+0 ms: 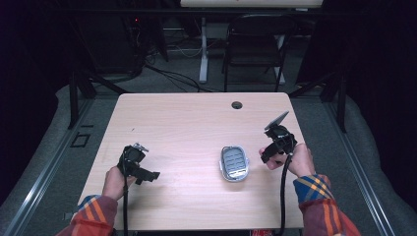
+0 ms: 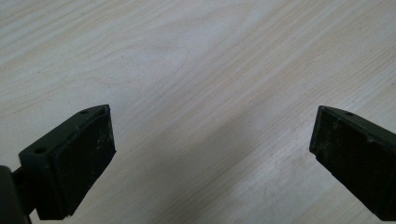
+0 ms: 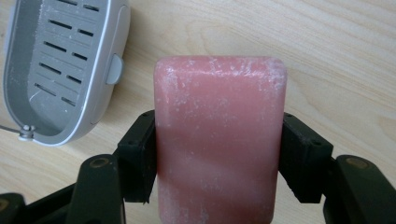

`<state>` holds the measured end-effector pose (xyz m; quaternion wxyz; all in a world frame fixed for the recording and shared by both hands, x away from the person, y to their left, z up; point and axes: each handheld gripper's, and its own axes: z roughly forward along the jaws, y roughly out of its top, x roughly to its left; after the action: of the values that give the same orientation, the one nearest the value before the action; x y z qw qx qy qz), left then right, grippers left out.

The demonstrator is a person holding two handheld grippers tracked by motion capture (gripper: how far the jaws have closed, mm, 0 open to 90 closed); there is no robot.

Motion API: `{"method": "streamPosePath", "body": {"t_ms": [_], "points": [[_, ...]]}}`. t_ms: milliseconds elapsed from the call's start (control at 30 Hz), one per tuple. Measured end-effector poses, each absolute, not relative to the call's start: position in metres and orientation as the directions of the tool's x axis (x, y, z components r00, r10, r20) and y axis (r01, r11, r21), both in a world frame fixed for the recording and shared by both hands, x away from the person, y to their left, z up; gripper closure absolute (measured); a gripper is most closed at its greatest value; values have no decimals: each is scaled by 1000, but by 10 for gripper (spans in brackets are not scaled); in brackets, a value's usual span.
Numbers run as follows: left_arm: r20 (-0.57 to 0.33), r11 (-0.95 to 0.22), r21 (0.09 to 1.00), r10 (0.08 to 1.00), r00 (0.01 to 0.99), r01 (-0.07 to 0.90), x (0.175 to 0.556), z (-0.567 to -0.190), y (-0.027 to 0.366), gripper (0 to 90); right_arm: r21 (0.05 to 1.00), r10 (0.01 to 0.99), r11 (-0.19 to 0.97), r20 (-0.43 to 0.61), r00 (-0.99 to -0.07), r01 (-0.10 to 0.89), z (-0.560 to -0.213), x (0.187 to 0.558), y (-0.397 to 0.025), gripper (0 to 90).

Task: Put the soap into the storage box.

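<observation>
A pink soap bar (image 3: 219, 140), dusted with white residue, stands clamped between the two black jaws of my right gripper (image 3: 219, 158), which is shut on its sides just above the wood. An empty grey soap dish (image 3: 60, 70) with a slotted floor lies to the upper left of the bar in the right gripper view. In the high view the soap dish (image 1: 234, 163) lies right of the table's centre, with my right gripper (image 1: 268, 154) just to its right. My left gripper (image 1: 146, 175) hovers at the table's left, well away from the dish. Its jaws (image 2: 212, 154) stand wide open over bare wood.
The light wooden table (image 1: 187, 123) has a round cable hole (image 1: 237, 104) near its far edge. A black chair (image 1: 255, 46) and a white table leg (image 1: 203, 49) stand on the floor beyond it. Dark frames flank both sides.
</observation>
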<state>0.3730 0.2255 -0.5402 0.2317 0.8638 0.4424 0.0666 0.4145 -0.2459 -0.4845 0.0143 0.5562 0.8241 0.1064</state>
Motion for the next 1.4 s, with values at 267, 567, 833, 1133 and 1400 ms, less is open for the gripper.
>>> {"method": "streamPosePath", "body": {"t_ms": [267,567,833,1133,1400], "points": [[-92,-499,460,796,598,734,373,-540,225,1,201,911,382,80,-404,902,-473,412,-236,372],[-94,-508,453,790,606,733,375,-542,221,1,200,900,413,57,-432,888,-454,414,-224,372],[-95,-516,453,782,616,726,376,-541,219,1,207,890,436,46,-454,876,-439,417,-210,372],[-93,-514,456,785,613,727,375,-541,220,1,193,873,472,36,-487,860,-439,420,-192,371],[-92,-517,456,782,616,724,375,-540,220,1,184,858,498,33,-512,847,-441,423,-181,372]]}}
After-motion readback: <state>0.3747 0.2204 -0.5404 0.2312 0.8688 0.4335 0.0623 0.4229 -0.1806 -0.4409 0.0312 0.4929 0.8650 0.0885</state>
